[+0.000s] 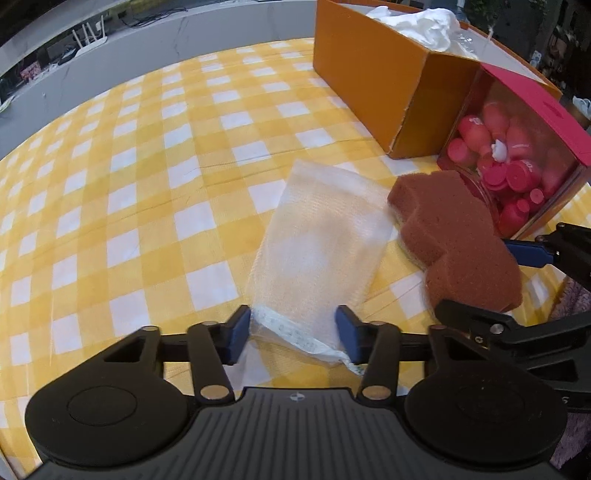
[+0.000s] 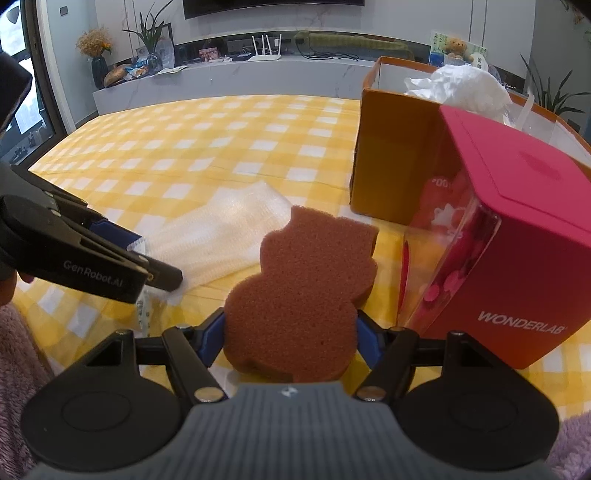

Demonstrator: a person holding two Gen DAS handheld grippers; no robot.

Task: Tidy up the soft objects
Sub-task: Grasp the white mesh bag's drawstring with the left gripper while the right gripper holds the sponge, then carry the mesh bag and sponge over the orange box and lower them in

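A white mesh cloth [image 1: 317, 243] lies flat on the yellow checked tablecloth [image 1: 147, 184]. My left gripper [image 1: 293, 334] is open, its blue pads on either side of the cloth's near hemmed end. A brown bear-shaped sponge [image 2: 303, 295] lies beside the cloth, to its right. My right gripper [image 2: 290, 338] is shut on the sponge's near end, pads pressing both sides. The sponge also shows in the left wrist view [image 1: 454, 236], as does the cloth in the right wrist view [image 2: 229, 232].
An open orange cardboard box [image 1: 369, 81] with white crumpled material [image 1: 417, 22] stands at the back right. A pink WONDERLAB box [image 2: 517, 240] with a clear window and pink bottles [image 1: 506, 158] stands next to the sponge. A fuzzy purple fabric [image 2: 18, 354] borders the near edge.
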